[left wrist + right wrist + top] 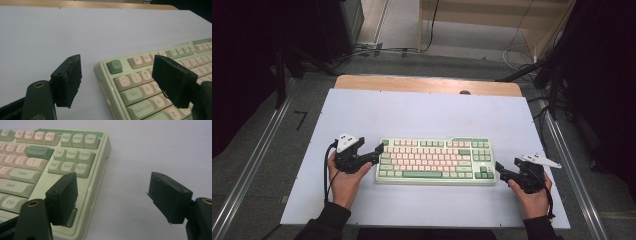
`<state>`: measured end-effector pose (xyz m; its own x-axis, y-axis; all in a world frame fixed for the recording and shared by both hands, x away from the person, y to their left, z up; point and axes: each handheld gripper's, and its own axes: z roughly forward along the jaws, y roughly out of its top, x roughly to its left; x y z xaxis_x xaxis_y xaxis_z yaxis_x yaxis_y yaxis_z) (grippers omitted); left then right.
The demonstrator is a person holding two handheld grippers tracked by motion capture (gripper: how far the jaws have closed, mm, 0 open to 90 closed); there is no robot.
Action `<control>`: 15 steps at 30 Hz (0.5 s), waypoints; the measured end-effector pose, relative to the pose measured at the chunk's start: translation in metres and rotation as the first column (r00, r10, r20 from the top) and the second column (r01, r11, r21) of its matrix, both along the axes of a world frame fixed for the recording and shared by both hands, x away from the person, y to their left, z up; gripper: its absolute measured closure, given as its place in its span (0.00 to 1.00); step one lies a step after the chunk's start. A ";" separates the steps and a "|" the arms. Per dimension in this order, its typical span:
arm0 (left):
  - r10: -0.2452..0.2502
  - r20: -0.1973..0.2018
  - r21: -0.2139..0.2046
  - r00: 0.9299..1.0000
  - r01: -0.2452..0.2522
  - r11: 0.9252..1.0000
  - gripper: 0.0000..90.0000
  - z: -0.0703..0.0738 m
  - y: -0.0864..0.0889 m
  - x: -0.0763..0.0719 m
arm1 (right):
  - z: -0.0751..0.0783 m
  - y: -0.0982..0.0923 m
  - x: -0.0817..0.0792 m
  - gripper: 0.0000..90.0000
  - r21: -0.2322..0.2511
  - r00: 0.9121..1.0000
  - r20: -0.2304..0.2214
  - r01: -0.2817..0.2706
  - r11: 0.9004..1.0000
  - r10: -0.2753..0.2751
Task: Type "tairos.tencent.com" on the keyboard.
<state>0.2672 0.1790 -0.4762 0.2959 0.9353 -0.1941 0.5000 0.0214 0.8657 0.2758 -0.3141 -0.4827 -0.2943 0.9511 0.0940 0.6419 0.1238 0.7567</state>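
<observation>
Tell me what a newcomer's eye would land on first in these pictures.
The green and pink keyboard stands out, lying in the middle of the white table. Next come the two black grippers flanking it: the left gripper at its left end and the right gripper at its right end, both with jaws open. In each gripper view, one jaw is over the keys and the other over the bare table.

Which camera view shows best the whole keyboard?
The high view: the keyboard lies complete there, between both tongs. The left gripper view shows its Esc and Tab corner; the right gripper view shows its Enter and PgDn end.
</observation>
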 end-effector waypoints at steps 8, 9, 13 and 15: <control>-0.079 -0.004 0.011 0.997 0.079 0.997 0.41 0.001 -0.029 0.009 | 0.001 0.001 0.000 0.25 0.001 1.000 0.002 -0.004 1.000 0.004; -0.079 -0.004 0.011 0.997 0.079 0.997 0.49 0.001 -0.029 0.009 | 0.000 0.001 -0.001 0.25 0.000 1.000 0.002 -0.005 1.000 0.005; -0.208 -0.021 -0.035 0.978 0.207 0.978 0.89 0.003 -0.045 0.014 | 0.000 0.002 -0.001 0.25 0.000 1.000 0.003 -0.009 1.000 0.009; -0.238 -0.029 -0.026 0.971 0.237 0.971 1.00 0.003 -0.053 0.016 | 0.000 0.002 -0.001 0.25 -0.001 1.000 0.005 -0.009 1.000 0.009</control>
<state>0.2835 0.1256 -0.4732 0.5025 0.8342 -0.2272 0.5204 -0.0820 0.8500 0.2750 -0.3124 -0.4824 -0.3035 0.9484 0.0915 0.6371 0.1306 0.7596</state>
